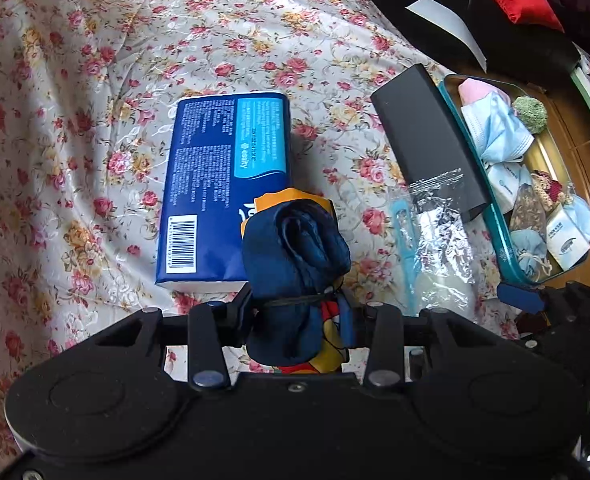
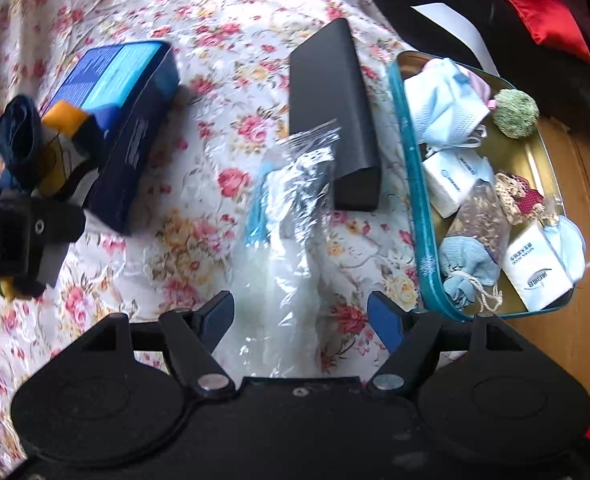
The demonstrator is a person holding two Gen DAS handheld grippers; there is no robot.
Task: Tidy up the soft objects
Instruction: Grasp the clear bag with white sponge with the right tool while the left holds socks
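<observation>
Navy fabric bundle [image 1: 295, 256], rolled, tied with a thin black cord, orange and yellow patches showing: clamped between the fingers of the left gripper [image 1: 297, 312], held clear above the floral cloth [image 1: 75, 120]. Seen from the right wrist view, the bundle [image 2: 19, 136] hangs over the left part of the cloth, in front of the blue tissue pack [image 2: 131, 120].

Right gripper [image 2: 301, 316]: jaws apart, nothing pressed by the pads. It hovers over the clear plastic bag [image 2: 291, 220], which lies flat on the cloth with a light blue strip along its left side. Contact between fingers and bag cannot be told.

Blue tissue pack [image 1: 223, 184] lies near the middle of the cloth, barcode end toward the camera. Black box [image 1: 427, 144] lies toward the right edge of the cloth, just beside the teal-rimmed tin tray [image 1: 491, 216]; the far end of the plastic bag overlaps the near end of the box.

Tray contents: light blue face masks [image 2: 447, 100], green pompom [image 2: 515, 110], white tissue packets [image 2: 535, 268], small blue drawstring pouch [image 2: 467, 268], crocheted piece [image 2: 523, 198], dark patterned sachet [image 2: 483, 220].

Right wrist view slightly blurred.
</observation>
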